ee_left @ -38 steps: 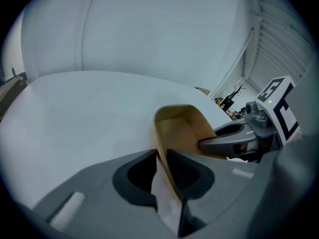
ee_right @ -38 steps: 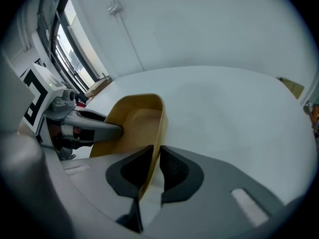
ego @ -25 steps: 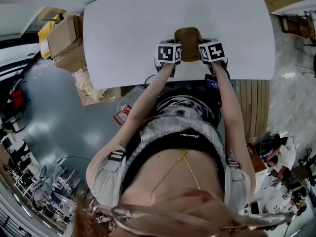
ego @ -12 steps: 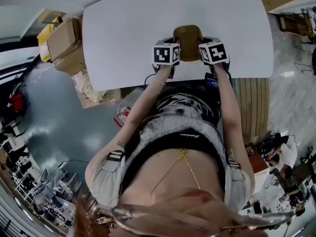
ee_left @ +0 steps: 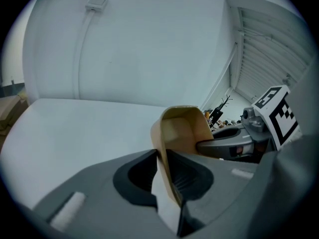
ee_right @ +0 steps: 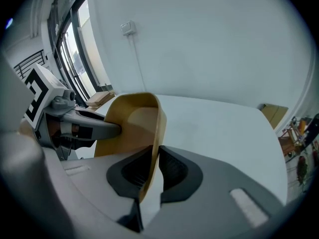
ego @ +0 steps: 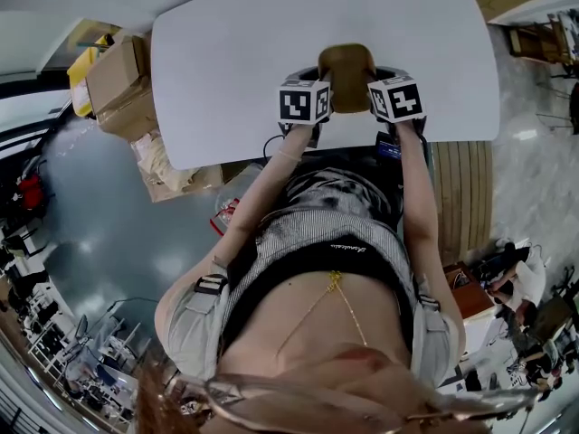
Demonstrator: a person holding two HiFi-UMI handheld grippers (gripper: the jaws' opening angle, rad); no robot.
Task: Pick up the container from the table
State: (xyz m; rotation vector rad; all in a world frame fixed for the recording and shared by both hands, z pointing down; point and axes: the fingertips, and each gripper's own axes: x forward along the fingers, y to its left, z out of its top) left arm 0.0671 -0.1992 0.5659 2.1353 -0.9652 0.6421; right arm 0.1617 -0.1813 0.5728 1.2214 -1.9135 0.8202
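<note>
Left tongs [ee_left: 162, 157] and right tongs [ee_right: 154, 153] pinch opposite container [ego: 346, 67] walls

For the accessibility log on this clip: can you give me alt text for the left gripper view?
The left claw is clamped on one wall of a tan container, jaws pinching its rim. The right claw, with its marker cube, grips the opposite wall from the right, and the white table spreads out behind.
</note>
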